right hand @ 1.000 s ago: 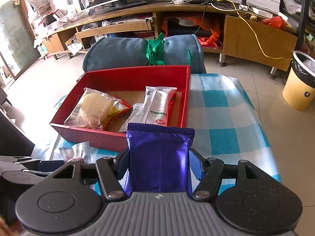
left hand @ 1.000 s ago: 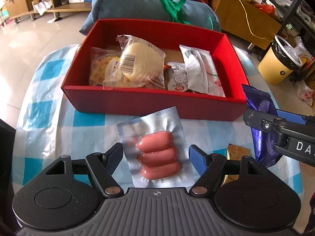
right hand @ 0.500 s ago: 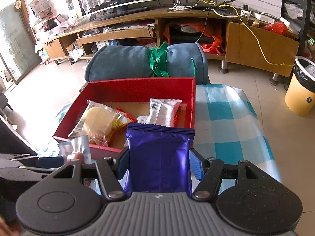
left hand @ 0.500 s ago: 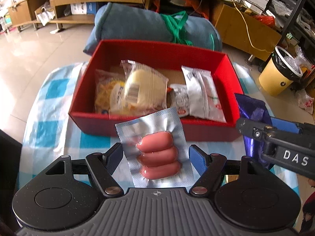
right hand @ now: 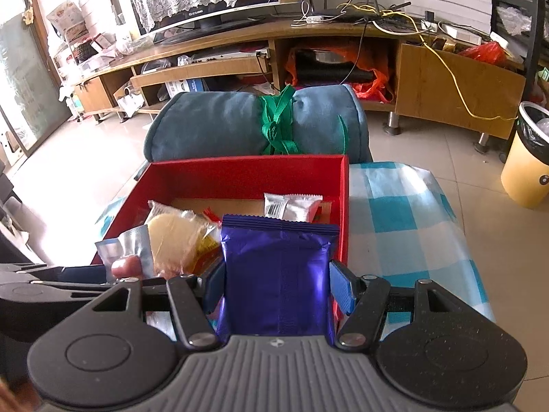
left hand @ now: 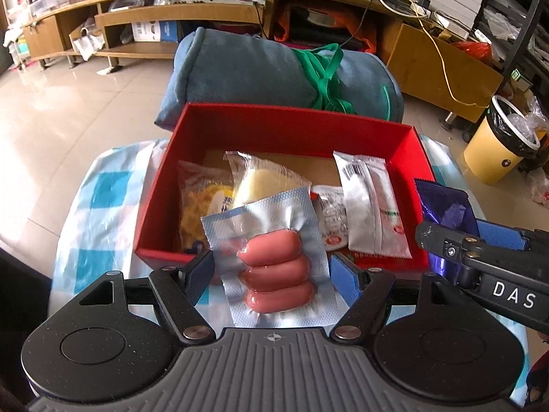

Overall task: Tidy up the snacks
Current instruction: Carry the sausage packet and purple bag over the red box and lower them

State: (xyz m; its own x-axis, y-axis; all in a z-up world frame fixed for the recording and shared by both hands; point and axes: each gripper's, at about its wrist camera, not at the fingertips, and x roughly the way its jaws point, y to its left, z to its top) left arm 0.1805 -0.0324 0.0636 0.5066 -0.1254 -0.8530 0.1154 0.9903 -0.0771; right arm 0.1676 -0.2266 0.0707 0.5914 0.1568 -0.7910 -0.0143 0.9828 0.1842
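Sausage pack [left hand: 274, 267] held in left gripper [left hand: 271, 274] over red box [left hand: 295, 120].

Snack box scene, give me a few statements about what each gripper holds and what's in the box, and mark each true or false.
1. The left gripper holds a sausage pack. True.
2. The right gripper holds a yellow packet. False: it grips a purple packet.
3. The red box is empty. False: several wrapped snacks lie in it, including a silver packet.
4. A rolled blue blanket tied with green strap lies behind the box. True.
5. The sausage pack lies flat on the tablecloth. False: it is held up at the box's near wall.
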